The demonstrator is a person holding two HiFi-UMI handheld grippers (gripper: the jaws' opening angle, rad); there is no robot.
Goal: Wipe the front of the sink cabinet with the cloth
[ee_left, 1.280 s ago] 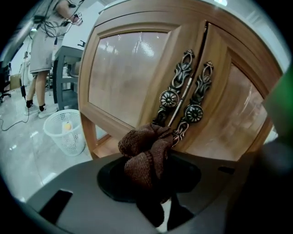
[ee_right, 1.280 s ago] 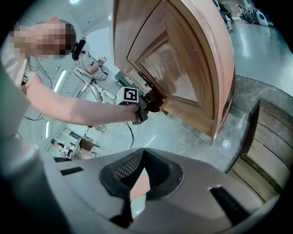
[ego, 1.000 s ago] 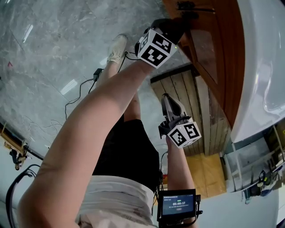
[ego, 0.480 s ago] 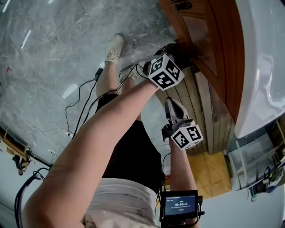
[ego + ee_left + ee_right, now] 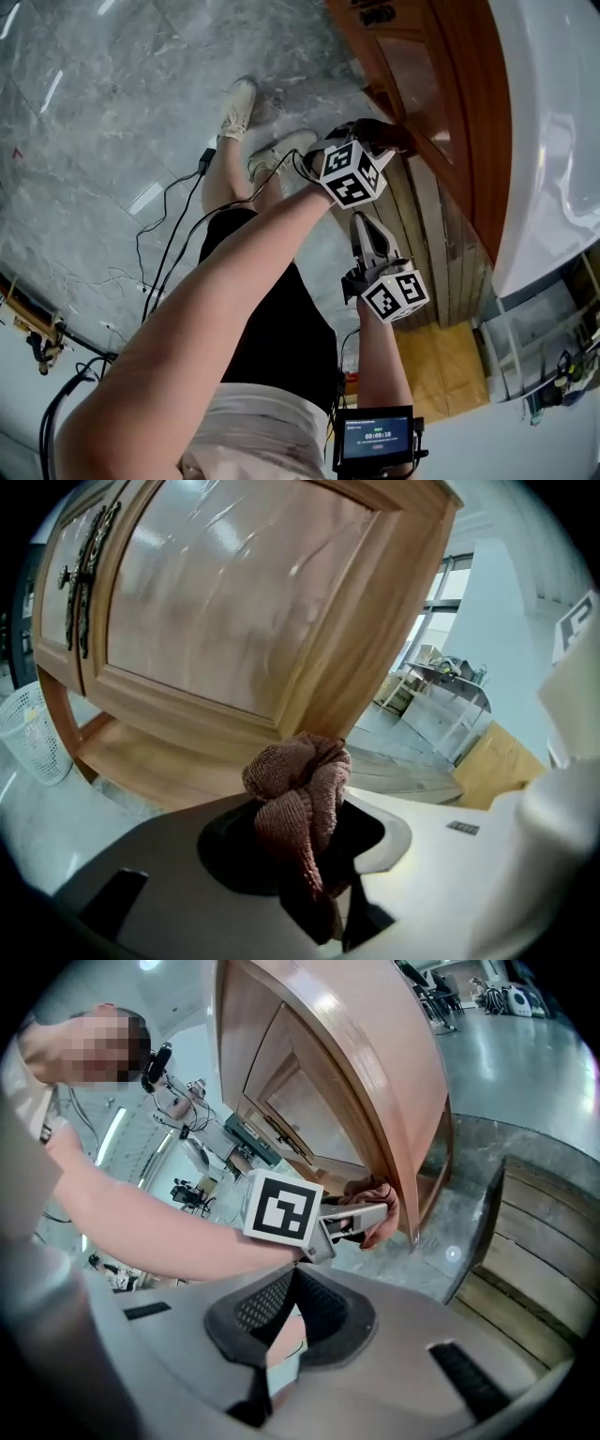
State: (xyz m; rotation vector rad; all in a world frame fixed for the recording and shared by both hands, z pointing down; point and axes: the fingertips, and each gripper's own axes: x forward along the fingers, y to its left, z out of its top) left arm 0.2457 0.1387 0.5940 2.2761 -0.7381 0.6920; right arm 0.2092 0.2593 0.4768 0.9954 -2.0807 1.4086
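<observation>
Head view is showing the left gripper (image 5: 382, 137) reaching up to the sink cabinet (image 5: 450, 112) with the right gripper (image 5: 364, 230) hanging just beneath, left gripper view is showing its jaws clamping the bunched brown cloth (image 5: 302, 794) near the cabinet's bottom corner, and right gripper view is showing its jaws sitting together, empty.

Person had black shorts (image 5: 281, 319), a pale top (image 5: 248, 422), whitish sneakers (image 5: 239, 108), plus black-and-white marker cubes (image 5: 349, 173) on the grey left gripper (image 5: 396, 141) and right gripper (image 5: 362, 225).
</observation>
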